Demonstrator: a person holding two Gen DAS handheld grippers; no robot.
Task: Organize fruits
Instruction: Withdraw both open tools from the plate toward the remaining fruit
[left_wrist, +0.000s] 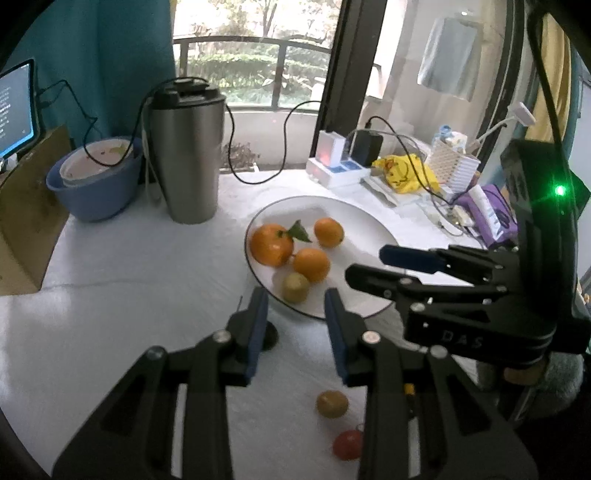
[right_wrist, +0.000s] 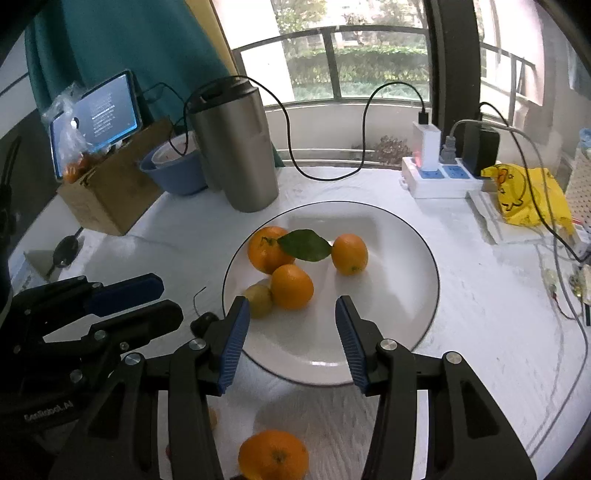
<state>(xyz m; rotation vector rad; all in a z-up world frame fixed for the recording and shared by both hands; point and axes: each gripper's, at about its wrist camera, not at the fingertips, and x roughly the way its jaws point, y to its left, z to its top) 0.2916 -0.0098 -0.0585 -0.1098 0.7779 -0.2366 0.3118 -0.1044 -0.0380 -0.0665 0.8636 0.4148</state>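
Both sets of fingers are parted with nothing between them. The left gripper (left_wrist: 295, 317) hangs over the near rim of the plate (left_wrist: 354, 214), its gap narrow, with one blue pad (left_wrist: 258, 325) showing edge-on. The right gripper (right_wrist: 291, 332) stands wider, also empty, above the bare front of the plate. Neither touches any fruit, which suggests both are between picks rather than carrying.

The plate looks like the gathering place, which would explain why the fruit sits bunched at its left side. It holds four pieces: three oranges, namely a leafy orange (right_wrist: 267, 253), a front orange (right_wrist: 291, 286) and a far orange (right_wrist: 349, 254), plus one green fruit (right_wrist: 259, 300) pressed against the front orange.

Loose fruit lies on the white surface (left_wrist: 129, 258) close under the grippers, well short of the plate and probably yet to be sorted: one brownish-green fruit (left_wrist: 331, 404) and one small red fruit (left_wrist: 347, 445) in the left view, and one loose orange (right_wrist: 273, 456) in the right view. That makes three outside, though an orange blur beside the right gripper's left finger may be a further piece; I cannot tell.
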